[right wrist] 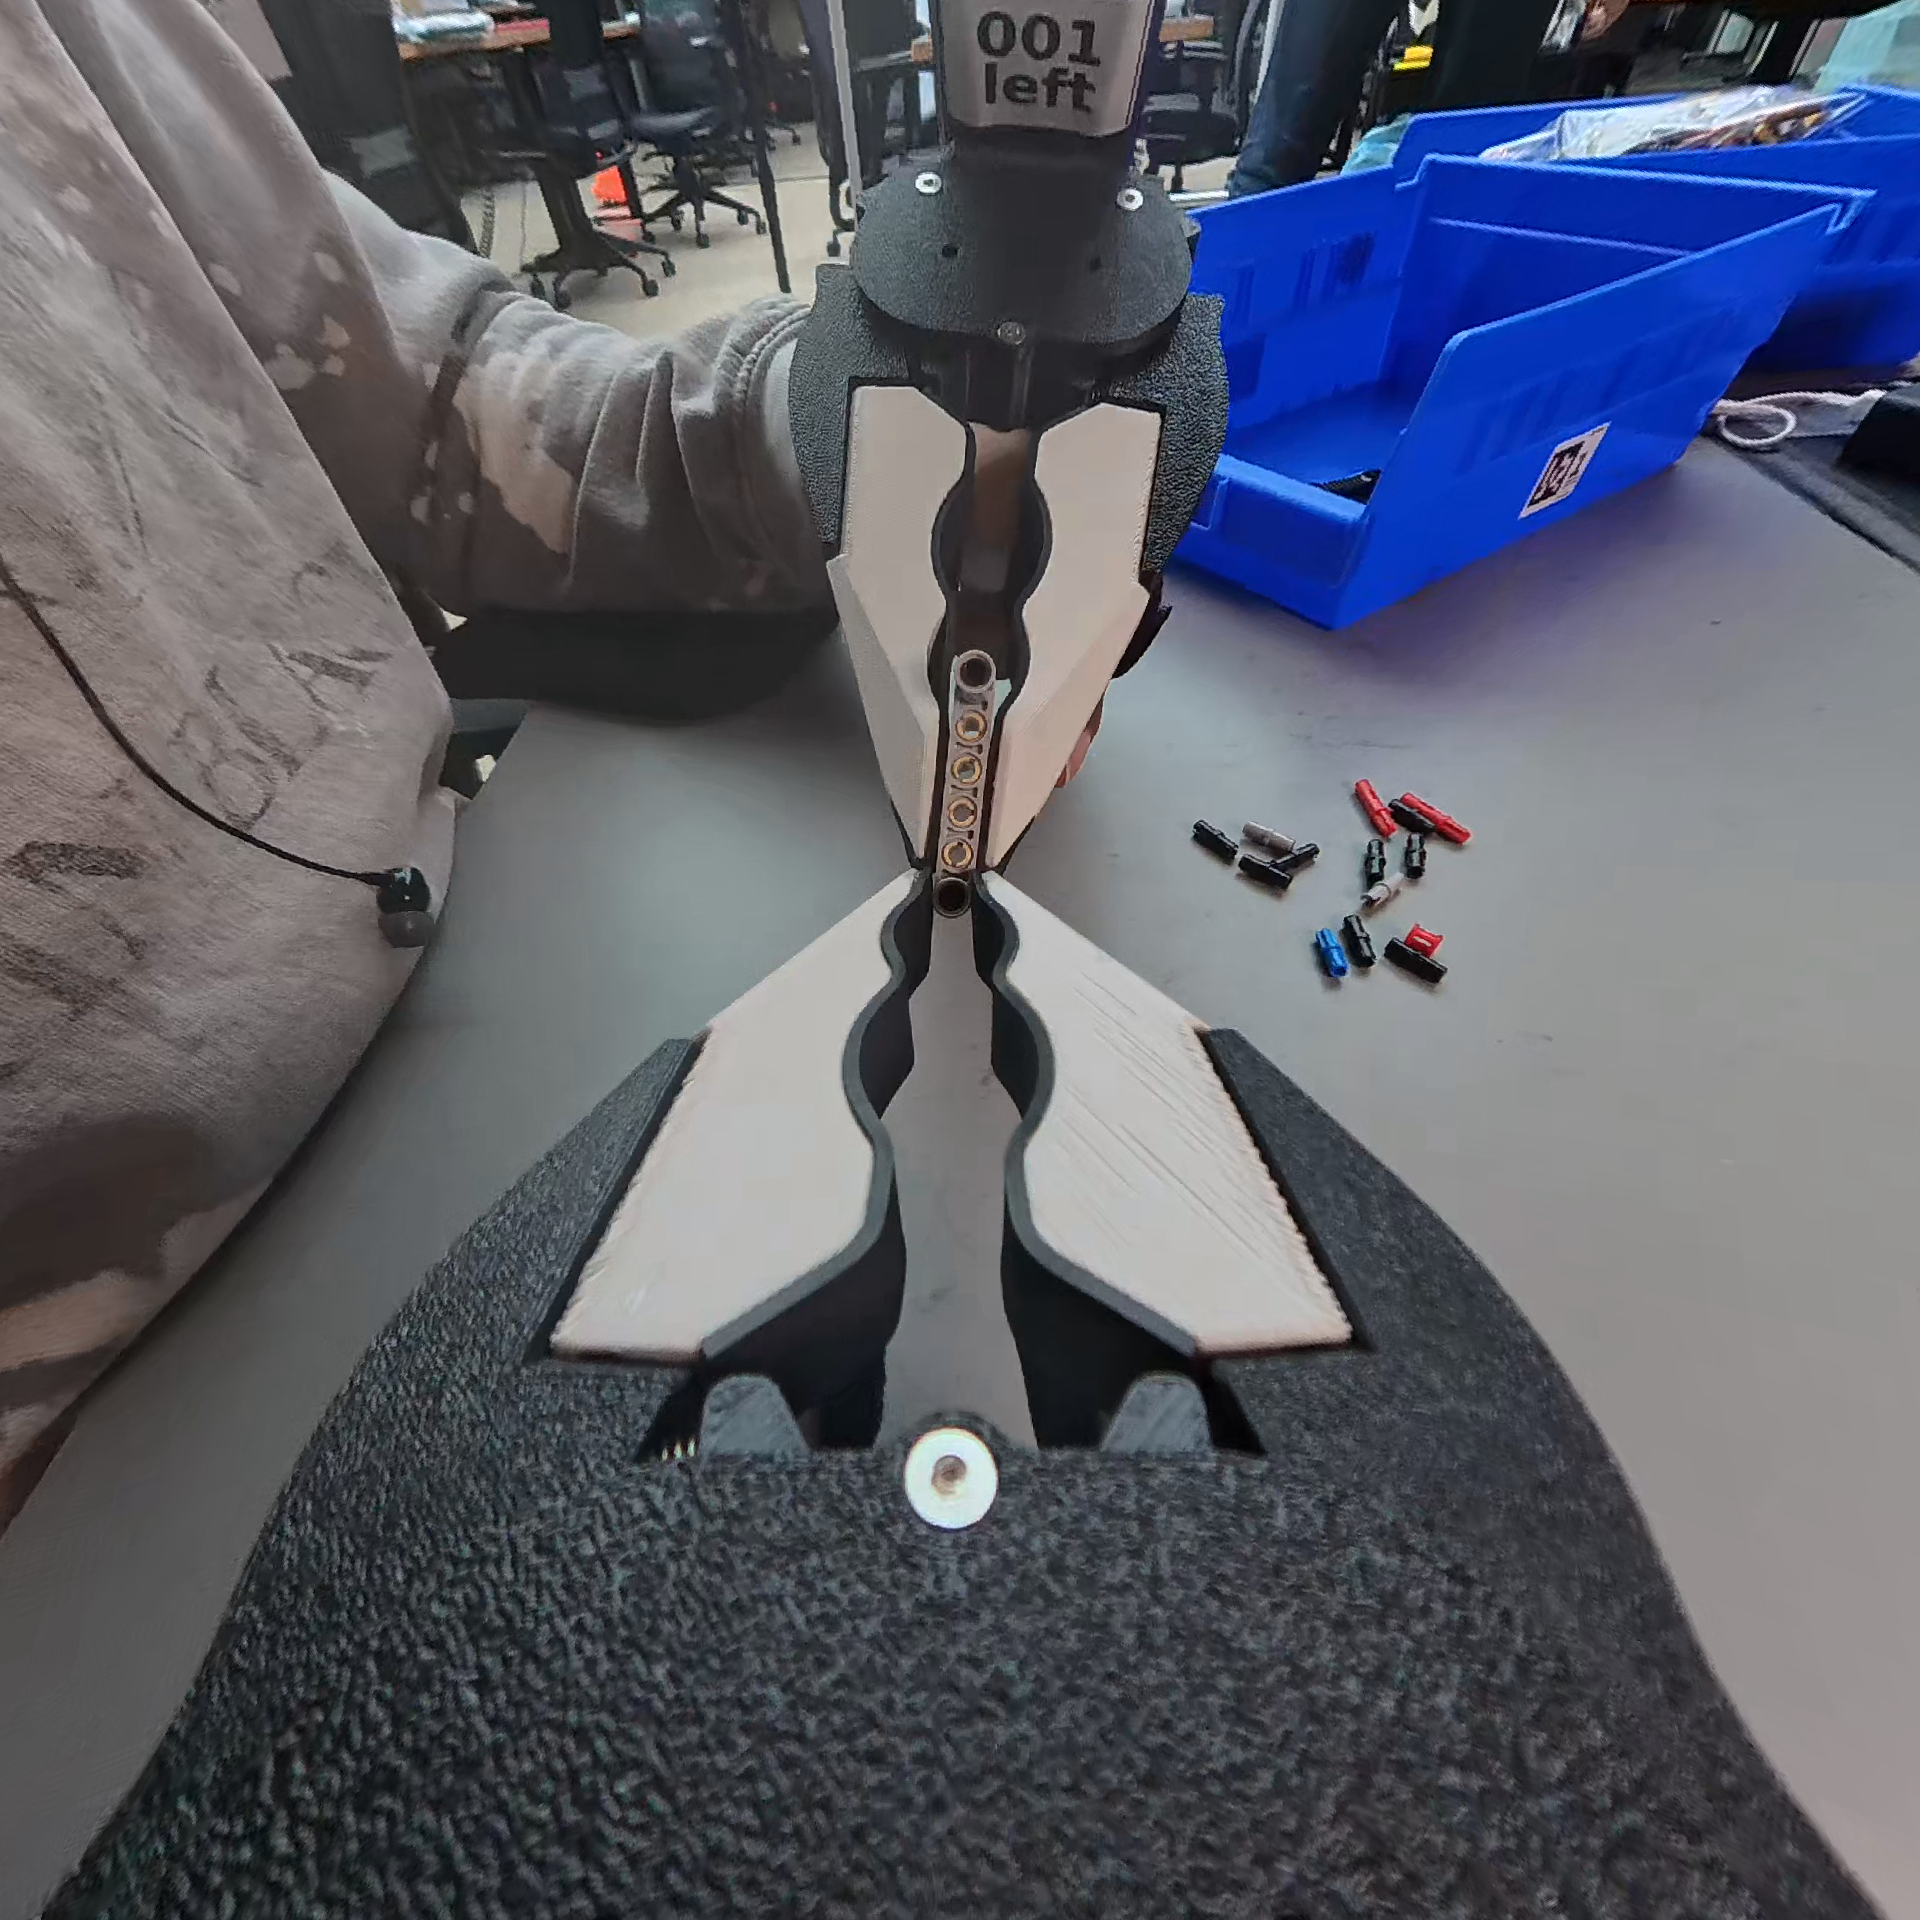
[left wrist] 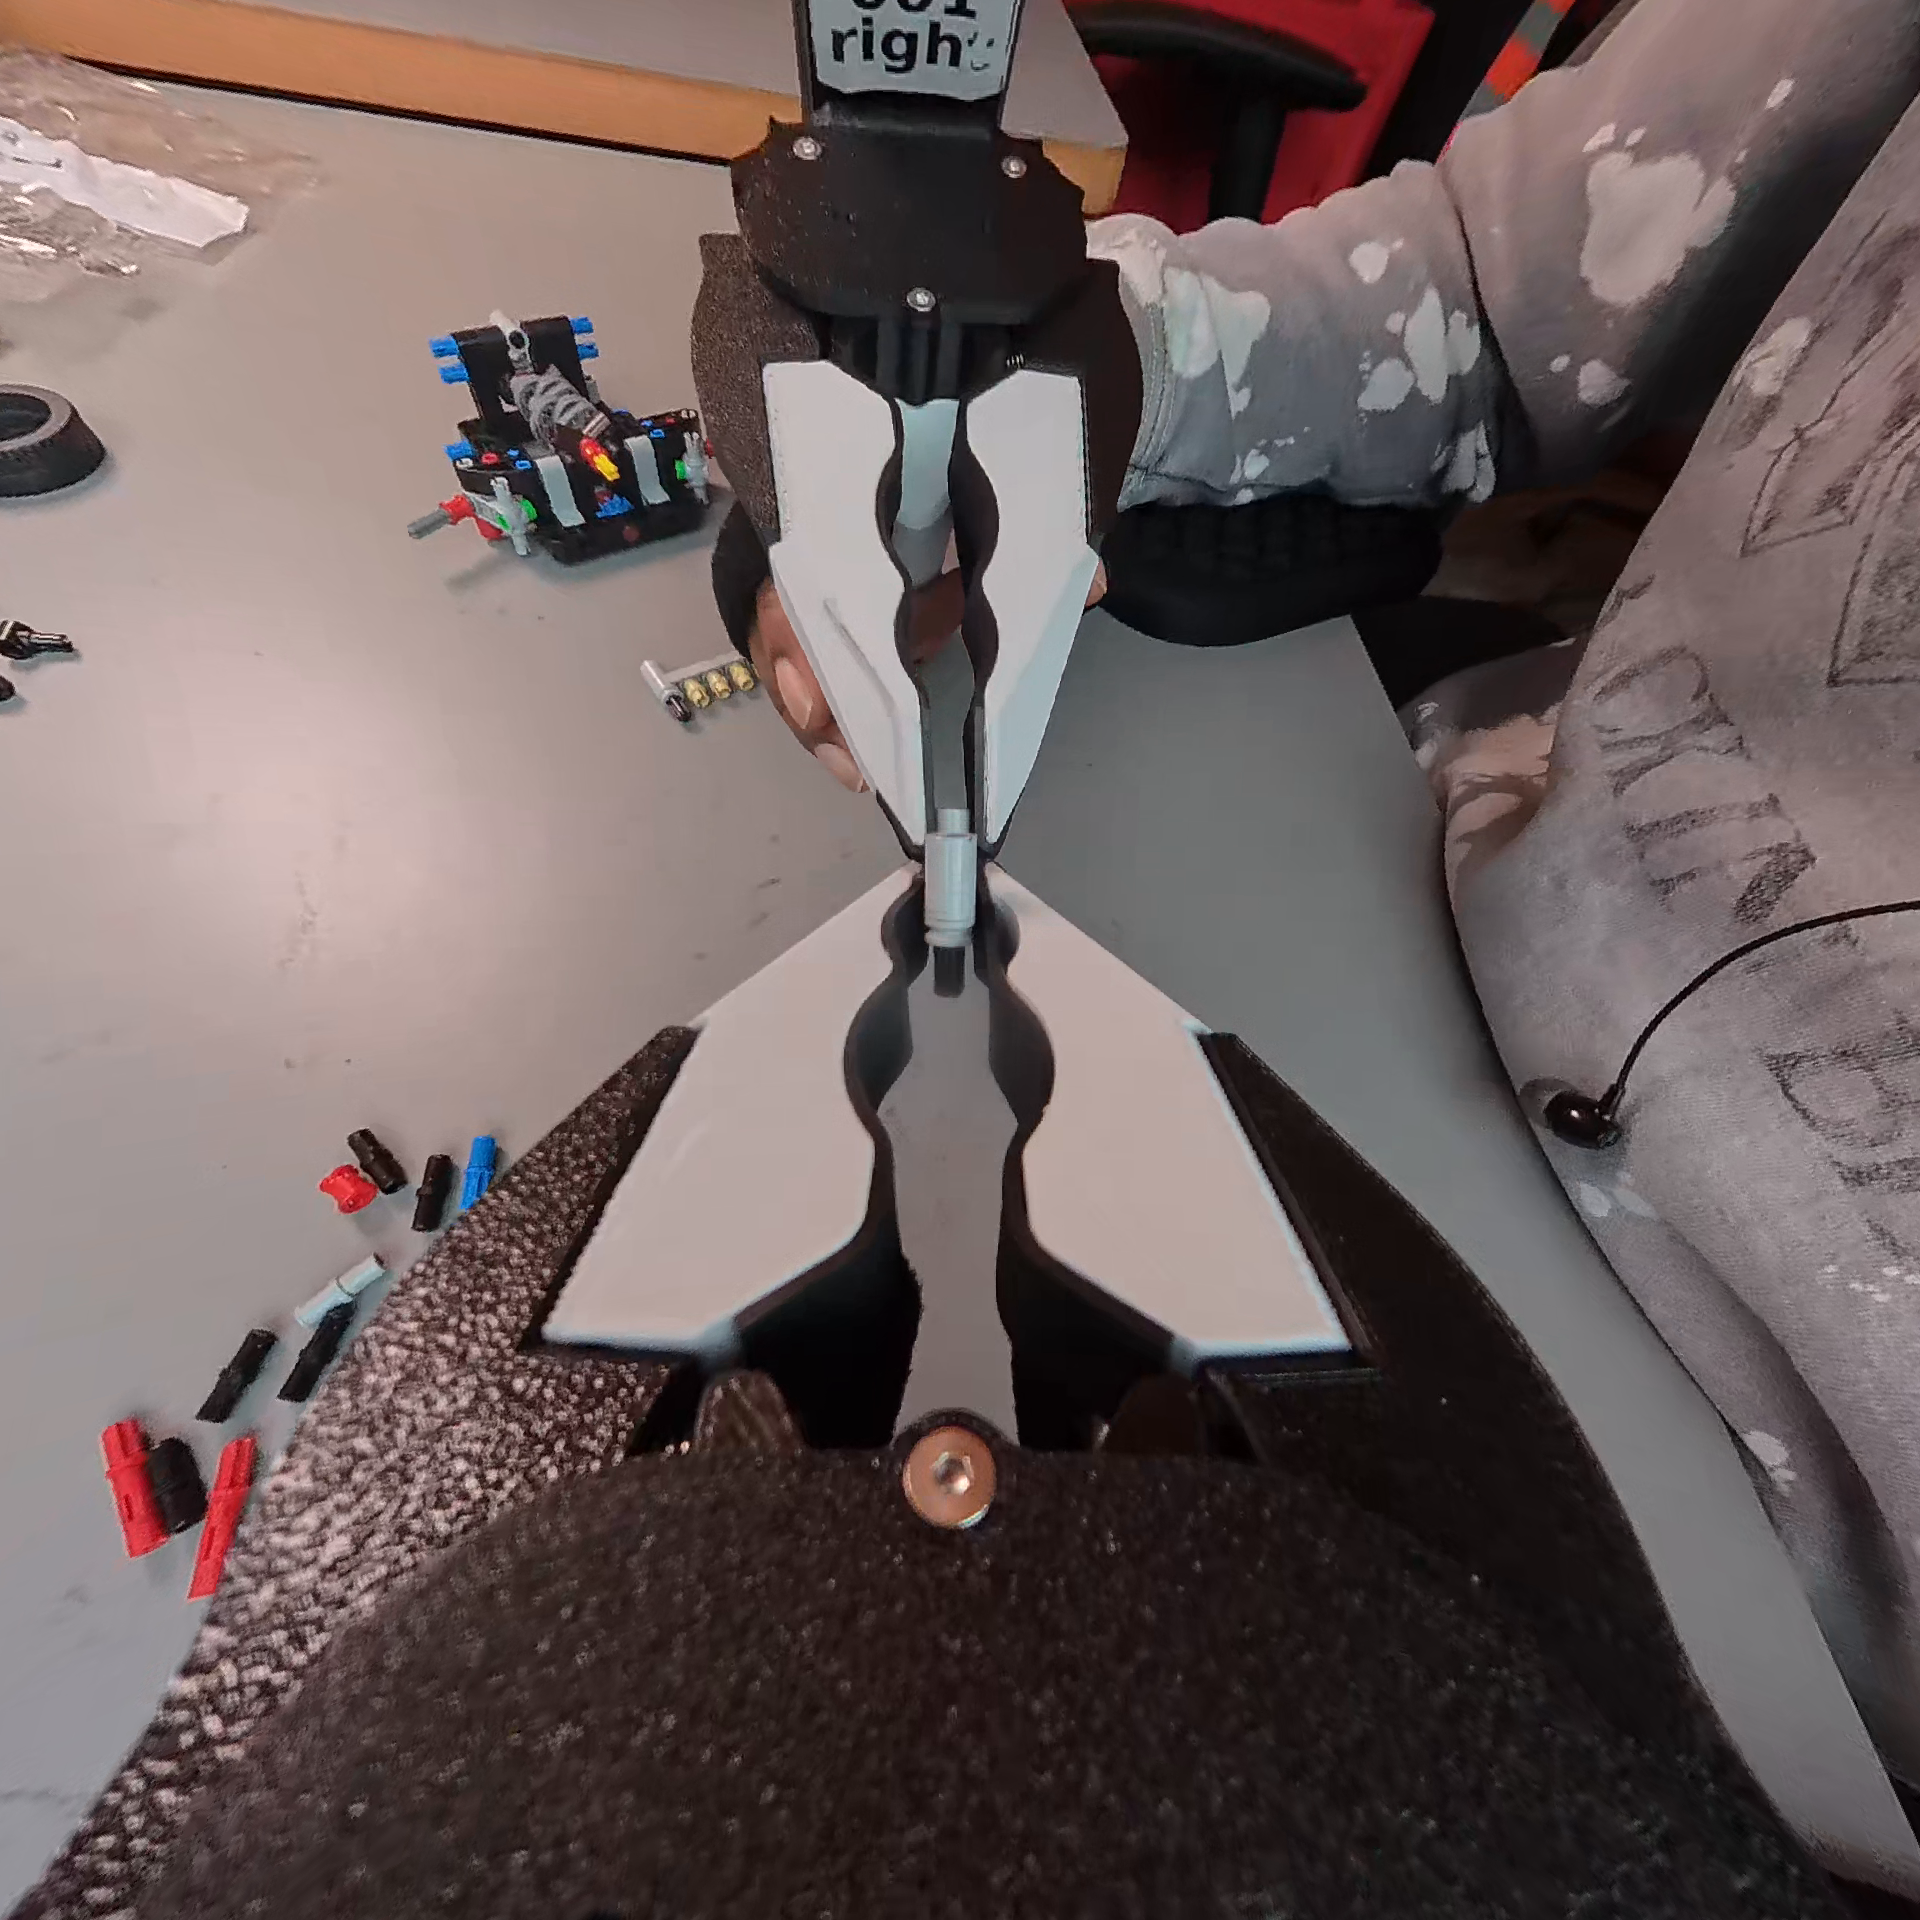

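**Slip risk at a tip-to-tip hold over the worktop edge**

Left gripper and right gripper are brought tip to tip, both nearly closed. The left one is seen clamped along a grey beam with holes, several holes filled with tan pins. At the right one's tips a small grey pin connector is pinched, its black end reaching into the left fingers' first notch. Exactly where the connector meets the beam cannot be told.

Both parts are held only at the narrow fingertips, above the worktop and close to its near edge, beside the person's grey sleeve. A slight misalignment between the grippers could cock the connector, so that it pops out sideways. A dropped piece could roll off the edge into the person's lap.

Loose pins, black, red and blue, lie well apart to one side; a stray connector would be hard to pick out among them. Farther off stand a part-built model, a tyre and blue bins.
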Tool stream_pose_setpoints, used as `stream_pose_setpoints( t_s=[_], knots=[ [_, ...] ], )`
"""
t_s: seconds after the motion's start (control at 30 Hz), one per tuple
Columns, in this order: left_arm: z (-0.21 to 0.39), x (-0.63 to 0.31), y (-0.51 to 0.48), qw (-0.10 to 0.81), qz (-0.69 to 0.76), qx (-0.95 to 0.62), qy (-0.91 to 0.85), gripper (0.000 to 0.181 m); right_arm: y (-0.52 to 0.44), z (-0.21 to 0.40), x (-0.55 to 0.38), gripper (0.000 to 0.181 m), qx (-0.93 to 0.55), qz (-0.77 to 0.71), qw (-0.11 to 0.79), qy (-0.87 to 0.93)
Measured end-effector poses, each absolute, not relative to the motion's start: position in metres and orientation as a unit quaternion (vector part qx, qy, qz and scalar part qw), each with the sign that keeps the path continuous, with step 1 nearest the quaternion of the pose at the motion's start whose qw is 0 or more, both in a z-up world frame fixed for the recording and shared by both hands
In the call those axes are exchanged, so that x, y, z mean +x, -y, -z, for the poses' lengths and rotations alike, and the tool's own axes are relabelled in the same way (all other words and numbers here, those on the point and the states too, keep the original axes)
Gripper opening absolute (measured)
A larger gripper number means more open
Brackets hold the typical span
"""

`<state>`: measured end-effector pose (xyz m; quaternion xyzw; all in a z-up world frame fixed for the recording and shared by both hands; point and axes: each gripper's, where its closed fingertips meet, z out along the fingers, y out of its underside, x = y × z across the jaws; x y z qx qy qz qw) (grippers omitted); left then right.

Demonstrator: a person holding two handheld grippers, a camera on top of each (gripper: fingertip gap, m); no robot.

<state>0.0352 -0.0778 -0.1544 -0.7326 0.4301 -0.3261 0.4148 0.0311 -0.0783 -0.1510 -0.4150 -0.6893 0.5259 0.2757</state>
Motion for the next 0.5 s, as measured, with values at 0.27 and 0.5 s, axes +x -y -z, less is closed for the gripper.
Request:
stream_pose_setpoints(
  t_s=[0.27,0.5],
  knots=[
    [0.145,0.035,0.077,0.434,0.286,-0.727,-0.449,0.007,0.077,0.136,0.033,0.007,-0.401,-0.525,0.288,0.694],
    [0.185,0.014,0.073,0.372,0.162,-0.774,-0.485,0.007,0.063,0.076,0.048,0.007,-0.381,-0.609,0.308,0.623]
  ],
)
